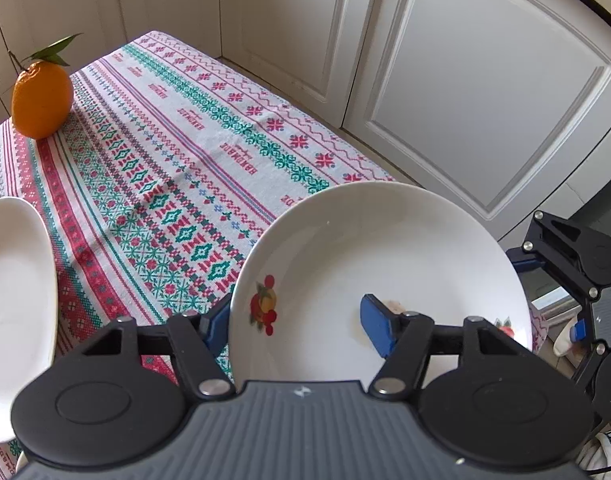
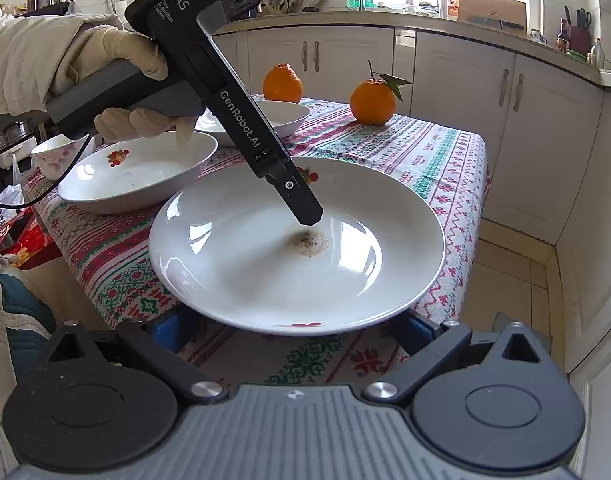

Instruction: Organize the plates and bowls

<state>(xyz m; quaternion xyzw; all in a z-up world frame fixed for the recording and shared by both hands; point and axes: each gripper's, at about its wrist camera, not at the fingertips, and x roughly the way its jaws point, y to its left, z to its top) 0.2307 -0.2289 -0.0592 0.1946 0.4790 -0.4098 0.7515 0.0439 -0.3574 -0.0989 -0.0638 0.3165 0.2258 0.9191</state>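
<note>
A large white plate with fruit motifs point(image 1: 385, 264) point(image 2: 297, 248) sits near the table's front edge, with a brown stain in its middle. My left gripper point(image 1: 301, 324) straddles its rim, one blue finger point(image 1: 375, 328) inside the plate and the other under the rim; the jaws are wide apart. It also shows in the right wrist view point(image 2: 305, 208), tip down in the plate. My right gripper point(image 2: 293, 332) is open, with its fingers low on either side of the plate's near edge. A second white dish point(image 2: 137, 176) point(image 1: 13, 312) lies to the left.
A third white dish point(image 2: 265, 120) and a small floral bowl point(image 2: 57, 156) stand behind. Two oranges point(image 2: 371, 102) point(image 2: 282, 83) sit at the back of the patterned tablecloth point(image 1: 165, 152). White cabinets point(image 1: 445, 80) run close behind and beside the table.
</note>
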